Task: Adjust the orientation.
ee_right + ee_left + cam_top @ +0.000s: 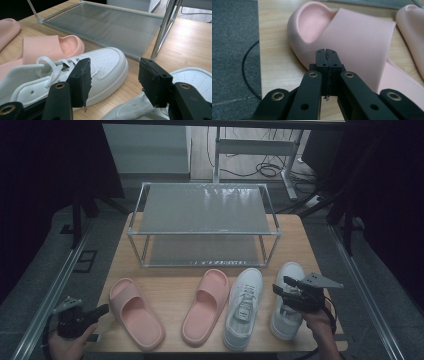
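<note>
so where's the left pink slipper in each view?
High view: left pink slipper lies lower left on the table, toe toward the rack.
Left gripper view: it sits centre, right behind the shut jaws.
Right gripper view: a pink edge far left, probably it.
Shared landmark: the other pink slipper.

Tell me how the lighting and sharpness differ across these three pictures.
High view: dim, dark at the edges, with pale glare on the metal mesh shoe rack. Left gripper view: brighter, the pink foam slipper sharp, the left gripper slightly soft. Right gripper view: well lit, the white laced sneaker crisp.
</note>
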`<state>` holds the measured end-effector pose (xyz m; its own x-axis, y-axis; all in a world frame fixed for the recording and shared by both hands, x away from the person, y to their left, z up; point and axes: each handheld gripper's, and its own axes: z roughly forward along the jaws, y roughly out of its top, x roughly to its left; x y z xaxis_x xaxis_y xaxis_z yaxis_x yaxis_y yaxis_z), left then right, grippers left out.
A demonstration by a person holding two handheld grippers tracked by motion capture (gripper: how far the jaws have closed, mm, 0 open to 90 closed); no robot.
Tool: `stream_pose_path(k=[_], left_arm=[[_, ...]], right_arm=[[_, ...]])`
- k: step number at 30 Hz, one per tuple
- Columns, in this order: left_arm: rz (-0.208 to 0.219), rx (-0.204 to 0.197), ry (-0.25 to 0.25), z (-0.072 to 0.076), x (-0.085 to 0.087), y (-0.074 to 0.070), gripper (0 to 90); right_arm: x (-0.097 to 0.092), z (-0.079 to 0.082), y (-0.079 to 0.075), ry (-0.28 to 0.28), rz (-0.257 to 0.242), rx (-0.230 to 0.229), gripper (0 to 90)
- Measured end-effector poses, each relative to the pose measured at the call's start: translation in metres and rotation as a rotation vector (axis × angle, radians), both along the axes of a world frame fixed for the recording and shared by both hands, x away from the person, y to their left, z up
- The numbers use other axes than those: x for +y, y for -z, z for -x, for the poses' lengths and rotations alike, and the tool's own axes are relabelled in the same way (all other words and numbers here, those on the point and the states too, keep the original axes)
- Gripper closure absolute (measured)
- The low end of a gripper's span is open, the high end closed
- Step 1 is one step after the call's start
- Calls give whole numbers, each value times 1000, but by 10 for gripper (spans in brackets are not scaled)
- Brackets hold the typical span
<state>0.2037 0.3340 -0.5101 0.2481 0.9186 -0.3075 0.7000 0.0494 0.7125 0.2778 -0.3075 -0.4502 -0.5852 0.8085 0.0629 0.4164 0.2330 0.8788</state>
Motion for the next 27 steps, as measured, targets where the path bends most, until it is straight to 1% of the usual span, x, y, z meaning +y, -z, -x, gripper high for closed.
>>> stream_pose_path(k=[2,4,5,11,18,21,27], left_arm=[[-7,9,5,0,-1,2,900],[-14,13,4,-1,-1,3,900],[-14,14,5,-1,-1,3,900],[-7,27,-10,-5,1,9,900],[-10,39,4,-13,-3,12,900],[-14,40,7,-17,-5,12,900],[-17,40,28,-26,-8,12,900]], right_arm=[[0,0,0,2,-2,1,437],[-1,0,0,-7,-13,5,437],[-1,0,-1,-11,-20,4,437],[-2,1,-1,-8,-20,4,437],[-4,1,-2,-1,-24,1,437],[-4,1,-2,-3,-22,3,436],[-5,1,-2,0,-25,5,436]])
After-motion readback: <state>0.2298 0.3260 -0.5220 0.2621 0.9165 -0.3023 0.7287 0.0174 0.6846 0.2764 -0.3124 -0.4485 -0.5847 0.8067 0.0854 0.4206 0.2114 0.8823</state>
